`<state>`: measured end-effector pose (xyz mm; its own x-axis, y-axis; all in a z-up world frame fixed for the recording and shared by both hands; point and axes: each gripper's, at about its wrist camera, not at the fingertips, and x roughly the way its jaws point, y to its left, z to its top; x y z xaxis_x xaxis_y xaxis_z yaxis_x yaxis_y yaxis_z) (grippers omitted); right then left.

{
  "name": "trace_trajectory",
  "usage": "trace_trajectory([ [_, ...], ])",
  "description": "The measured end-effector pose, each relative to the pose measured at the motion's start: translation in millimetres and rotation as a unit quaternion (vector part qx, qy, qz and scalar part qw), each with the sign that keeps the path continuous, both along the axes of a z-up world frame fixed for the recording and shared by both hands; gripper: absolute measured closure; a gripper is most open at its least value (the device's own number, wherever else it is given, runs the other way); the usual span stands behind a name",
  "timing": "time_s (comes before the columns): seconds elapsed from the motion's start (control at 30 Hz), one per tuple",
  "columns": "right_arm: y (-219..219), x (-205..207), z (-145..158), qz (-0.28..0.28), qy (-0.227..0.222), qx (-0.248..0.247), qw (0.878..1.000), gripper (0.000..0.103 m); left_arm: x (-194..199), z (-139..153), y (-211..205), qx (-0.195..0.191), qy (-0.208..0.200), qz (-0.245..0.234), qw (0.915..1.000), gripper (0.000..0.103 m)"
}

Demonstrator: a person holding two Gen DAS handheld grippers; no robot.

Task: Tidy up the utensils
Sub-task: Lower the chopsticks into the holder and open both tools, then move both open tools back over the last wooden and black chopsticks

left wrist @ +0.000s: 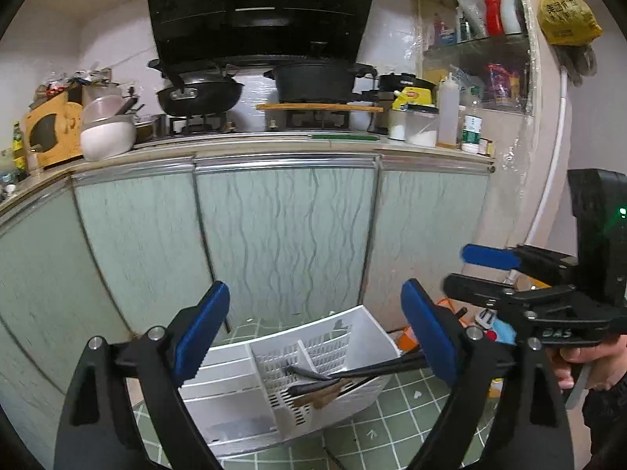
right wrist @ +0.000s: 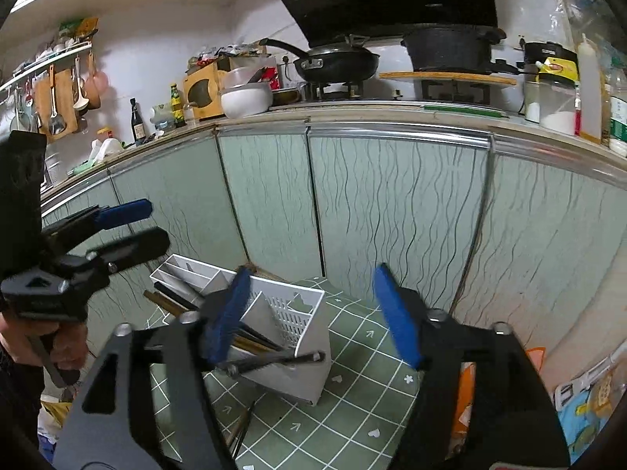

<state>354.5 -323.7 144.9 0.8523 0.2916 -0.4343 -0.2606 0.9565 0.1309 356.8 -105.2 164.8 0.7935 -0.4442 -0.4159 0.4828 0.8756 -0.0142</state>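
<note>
Utensils (left wrist: 325, 382) lie jumbled in a white holder (left wrist: 282, 368) tipped over on the green floor mat (right wrist: 352, 403), near its cupboard edge. Left gripper (left wrist: 313, 337) and right gripper (right wrist: 313, 317) both gape wide and empty, probably ready to grab.

Each claw is built of matte black angular arms with triangular cut-outs, joined by round silver screws. The left claw (left wrist: 315, 329) and the right claw (right wrist: 311, 315) carry flat blue pads (left wrist: 203, 329) with toothed lower edges. At the right edge of the left wrist view, a green light glows on a black housing above a dark sleeve (left wrist: 605, 403).
</note>
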Motion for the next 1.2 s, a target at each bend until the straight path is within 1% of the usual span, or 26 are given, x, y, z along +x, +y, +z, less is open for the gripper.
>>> trace_trajectory([
  [0.07,-1.7,-7.7,0.8,0.001,0.001,0.001,1.0,0.025,-5.8,1.3,3.2,0.003,0.001,0.0,1.0,0.009],
  [0.1,-0.8,-13.8,2.0,0.001,-0.001,-0.003,1.0,0.012,-9.3,2.5,4.7,0.004,-0.001,0.002,1.0,0.006],
  [0.13,0.5,-19.0,2.8,0.0,-0.005,-0.009,1.0,0.007,-13.4,3.6,6.2,0.005,-0.004,0.005,1.0,0.004],
  [0.27,6.4,-35.2,7.9,0.005,-0.004,-0.024,1.0,0.007,-31.5,5.0,11.6,0.011,-0.004,0.009,0.9999,0.004],
  [0.53,13.4,-76.6,11.1,0.005,-0.01,-0.03,0.999,0.007,-68.4,-0.1,24.2,0.015,0.005,0.019,0.9997,0.004],
  [0.7,18.2,-100.2,5.1,0.006,-0.01,-0.039,0.999,0.007,-91.5,-14.3,36.5,0.013,0.016,0.03,0.9993,0.004],
  [0.83,23.9,-119.0,-7.7,0.006,-0.006,-0.046,0.999,0.007,-107.0,-27.2,43.2,0.006,0.026,0.035,0.999,0.004],
  [0.97,30.8,-135.3,-24.2,0.006,0.0,-0.05,0.999,0.007,-126.2,-42.4,48.0,0.008,0.029,0.041,0.9987,0.004],
  [1.13,40.9,-157.3,-53.0,0.005,0.009,-0.055,0.998,0.007,-149.5,-68.2,49.1,0.026,0.028,0.051,0.998,0.004],
  [1.2,44.1,-164.0,-63.6,0.004,0.013,-0.056,0.998,0.007,-157.2,-81.5,50.5,0.028,0.035,0.052,0.9977,0.004],
])
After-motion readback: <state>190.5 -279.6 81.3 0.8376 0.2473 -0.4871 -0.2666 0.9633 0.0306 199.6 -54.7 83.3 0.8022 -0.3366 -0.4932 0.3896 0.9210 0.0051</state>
